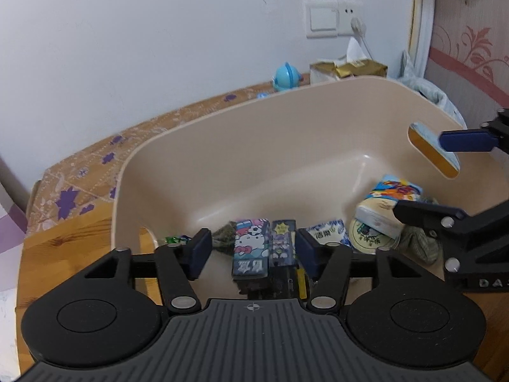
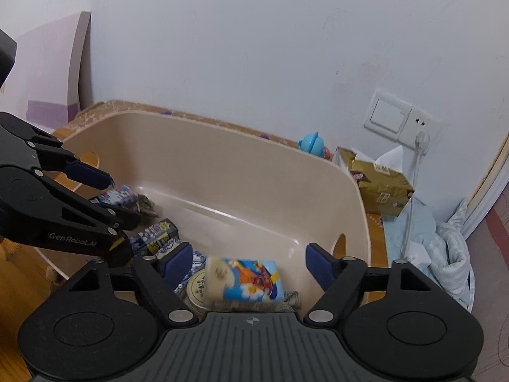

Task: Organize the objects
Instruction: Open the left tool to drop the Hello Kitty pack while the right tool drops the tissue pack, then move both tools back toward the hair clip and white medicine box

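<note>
A beige plastic basket [image 1: 254, 117] [image 2: 222, 159] stands on a wooden table and holds several small things. My left gripper [image 1: 253, 250] is open over its near end, with a Hello Kitty packet [image 1: 251, 248] and a dark patterned box [image 1: 283, 245] lying below between the fingers. My right gripper [image 2: 249, 264] is open above a cartoon tissue pack [image 2: 251, 280] [image 1: 394, 191] and a round tin [image 2: 197, 289] [image 1: 372, 238]. Neither gripper holds anything. The left gripper shows at the left of the right wrist view [image 2: 105, 197].
A patterned cloth [image 1: 95, 159] covers the table behind the basket. A blue toy [image 1: 286, 76] [image 2: 310, 143], a gold tissue box [image 1: 350, 68] [image 2: 378, 184], a wall socket with a cable [image 2: 420, 127] and light blue bedding [image 2: 439, 248] lie beyond the basket.
</note>
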The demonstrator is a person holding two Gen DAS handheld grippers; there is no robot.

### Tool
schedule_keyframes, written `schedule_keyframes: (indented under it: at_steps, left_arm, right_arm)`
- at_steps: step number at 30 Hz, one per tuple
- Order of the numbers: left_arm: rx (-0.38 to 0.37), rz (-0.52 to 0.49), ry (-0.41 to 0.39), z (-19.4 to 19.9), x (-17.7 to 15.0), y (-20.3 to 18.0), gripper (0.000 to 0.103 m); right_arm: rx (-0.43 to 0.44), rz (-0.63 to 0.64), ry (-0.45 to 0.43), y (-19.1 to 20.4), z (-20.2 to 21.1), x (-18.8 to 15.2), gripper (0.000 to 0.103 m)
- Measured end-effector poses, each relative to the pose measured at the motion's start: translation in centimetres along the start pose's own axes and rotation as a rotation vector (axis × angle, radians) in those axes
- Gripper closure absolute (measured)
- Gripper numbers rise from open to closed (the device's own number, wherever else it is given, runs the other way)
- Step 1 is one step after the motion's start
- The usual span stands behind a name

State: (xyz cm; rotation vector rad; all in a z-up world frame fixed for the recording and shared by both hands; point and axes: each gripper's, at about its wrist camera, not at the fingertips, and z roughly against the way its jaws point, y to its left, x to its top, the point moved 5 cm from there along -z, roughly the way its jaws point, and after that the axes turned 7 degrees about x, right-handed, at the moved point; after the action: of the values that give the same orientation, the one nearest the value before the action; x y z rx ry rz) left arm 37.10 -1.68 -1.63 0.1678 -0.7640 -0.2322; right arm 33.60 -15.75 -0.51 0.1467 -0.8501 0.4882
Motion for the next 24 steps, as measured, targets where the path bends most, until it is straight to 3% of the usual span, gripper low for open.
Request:
schedule_keyframes:
  at_steps: [3, 6, 24]
  left_arm:
    - [0.015, 0.013, -0.021, 0.9, 0.2, 0.3, 0.037]
    - [0.019, 0.028, -0.047, 2.1, 0.3, 0.7, 0.028]
    - [0.063, 0.079, -0.159, 8.8, -2.4, 3.3, 0.025]
  right_arm:
    - [-0.008, -0.016, -0.032, 0.0, 0.9, 0.1, 0.008]
    - [-0.002, -0.044, -0.062, 0.0, 1.9, 0.2, 0.0]
    - [0.022, -0.115, -0.136, 1.7, 6.2, -1.5, 0.0]
